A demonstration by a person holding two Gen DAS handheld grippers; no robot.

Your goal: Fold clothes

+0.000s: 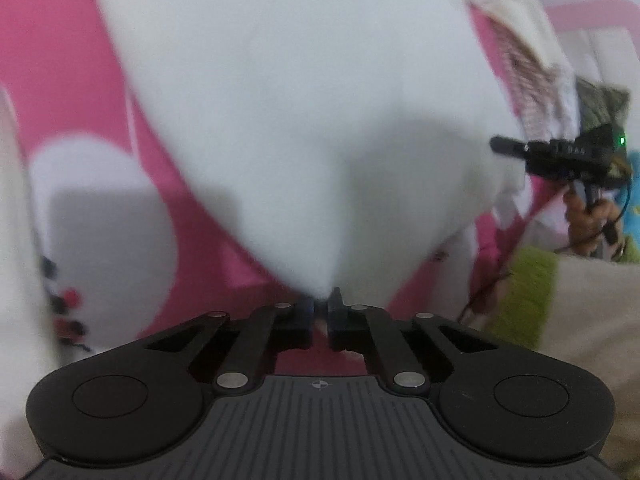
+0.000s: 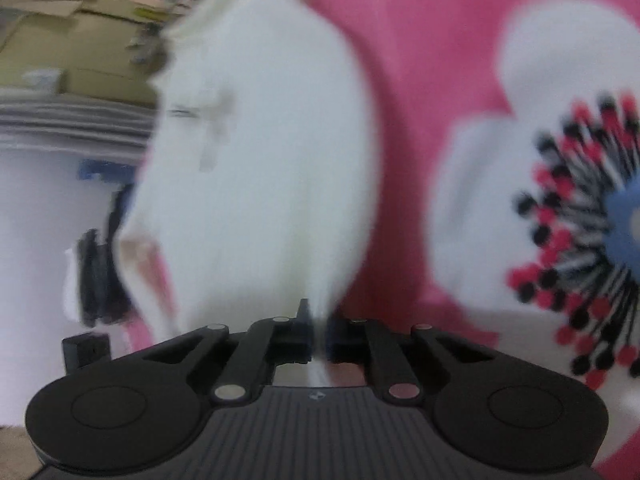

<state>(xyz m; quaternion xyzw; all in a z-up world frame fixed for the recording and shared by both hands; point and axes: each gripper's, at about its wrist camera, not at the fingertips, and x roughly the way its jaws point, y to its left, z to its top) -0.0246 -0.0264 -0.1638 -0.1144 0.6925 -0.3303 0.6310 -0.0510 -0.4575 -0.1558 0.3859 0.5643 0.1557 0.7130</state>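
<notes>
A white fleece garment (image 1: 304,112) hangs in front of a pink bedspread (image 1: 56,52) and fills most of the left wrist view. My left gripper (image 1: 320,310) is shut on its lower corner, which narrows to a point between the fingers. In the right wrist view the same white garment (image 2: 260,176) is blurred by motion, and my right gripper (image 2: 318,320) is shut on another edge of it. The right gripper (image 1: 560,156) also shows at the right of the left wrist view, held by a hand (image 1: 588,220) beside the cloth.
The pink bedspread (image 2: 432,60) carries large white flower shapes with a black, red and blue centre (image 2: 588,232). A green and beige cover (image 1: 532,296) lies at the right. Cardboard boxes and shelves (image 2: 80,40) stand at the far left, above a white wall.
</notes>
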